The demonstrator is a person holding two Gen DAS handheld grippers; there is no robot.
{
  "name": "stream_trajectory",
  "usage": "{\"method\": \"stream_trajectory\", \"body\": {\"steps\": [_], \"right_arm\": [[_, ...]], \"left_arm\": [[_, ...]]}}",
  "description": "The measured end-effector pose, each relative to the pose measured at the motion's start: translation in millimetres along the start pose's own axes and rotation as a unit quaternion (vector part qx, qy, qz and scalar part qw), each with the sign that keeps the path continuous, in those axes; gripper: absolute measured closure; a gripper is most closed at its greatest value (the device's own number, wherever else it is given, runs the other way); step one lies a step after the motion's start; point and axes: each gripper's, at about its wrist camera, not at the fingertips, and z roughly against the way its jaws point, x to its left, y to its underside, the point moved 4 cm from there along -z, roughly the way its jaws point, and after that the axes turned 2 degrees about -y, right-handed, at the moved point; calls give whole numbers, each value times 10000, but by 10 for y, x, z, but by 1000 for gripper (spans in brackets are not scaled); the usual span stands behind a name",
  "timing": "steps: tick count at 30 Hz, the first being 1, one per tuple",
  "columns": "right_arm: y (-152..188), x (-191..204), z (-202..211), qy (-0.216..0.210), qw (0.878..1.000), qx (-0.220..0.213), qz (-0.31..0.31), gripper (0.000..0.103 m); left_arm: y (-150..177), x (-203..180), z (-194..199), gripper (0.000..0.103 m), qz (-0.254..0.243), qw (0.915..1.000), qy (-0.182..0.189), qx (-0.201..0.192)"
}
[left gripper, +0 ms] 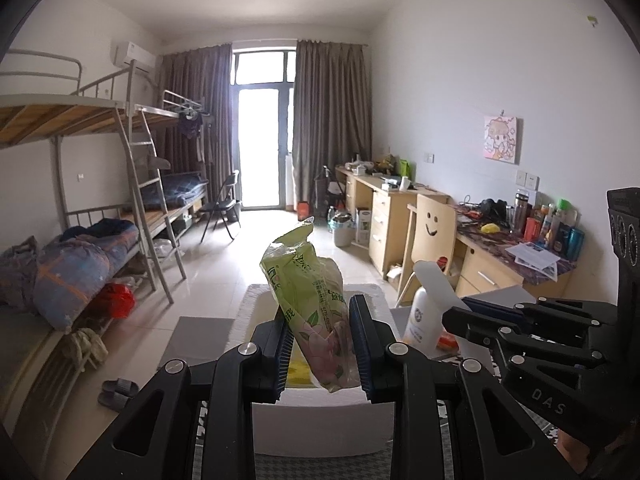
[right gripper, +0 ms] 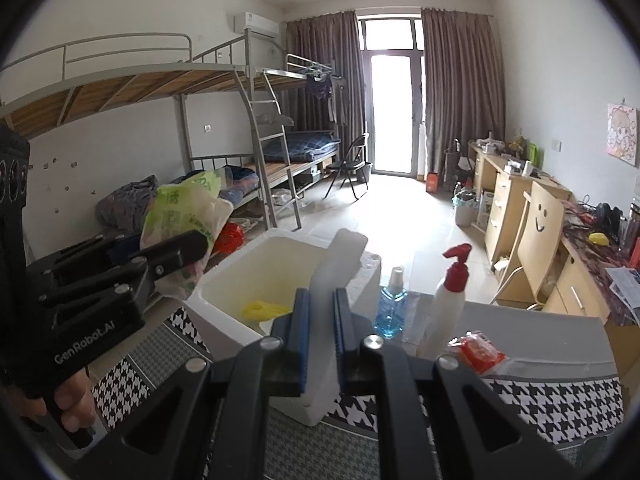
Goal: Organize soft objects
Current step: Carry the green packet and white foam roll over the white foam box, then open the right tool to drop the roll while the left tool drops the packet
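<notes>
My left gripper (left gripper: 322, 344) is shut on a green tissue pack (left gripper: 312, 300) and holds it upright above the open white foam box (left gripper: 320, 420). From the right wrist view the left gripper (right gripper: 188, 248) with the pack (right gripper: 184, 208) hangs over the box's left rim (right gripper: 224, 280). My right gripper (right gripper: 322, 332) is shut on the white foam lid (right gripper: 340, 264), held upright at the box's right side. A yellow soft object (right gripper: 264, 310) lies inside the box. A red packet (right gripper: 480, 350) lies on the table to the right.
A blue spray bottle (right gripper: 392, 308) and a white pump bottle with red top (right gripper: 448, 300) stand right of the box on the houndstooth tablecloth (right gripper: 560, 400). Bunk beds line the left wall; desks and a smiley chair (right gripper: 540, 224) line the right.
</notes>
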Motion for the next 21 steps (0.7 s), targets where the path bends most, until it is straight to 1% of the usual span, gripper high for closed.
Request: {"method": "stream_trajectory", "body": {"steps": [9,17,21], "right_arm": [[-79,142,-180,-43,9998,-4,178,89],[-95,183,-362,-236,9995,95,201,89],[-81,240,-469,-267,9991,183,258,86]], "left_arm": [[1,202,-44,74,141,9996,-237,53],[21,307,-84,74,185,9991,-370,97],[29,359,-112,74,234,9989,-378,114]]}}
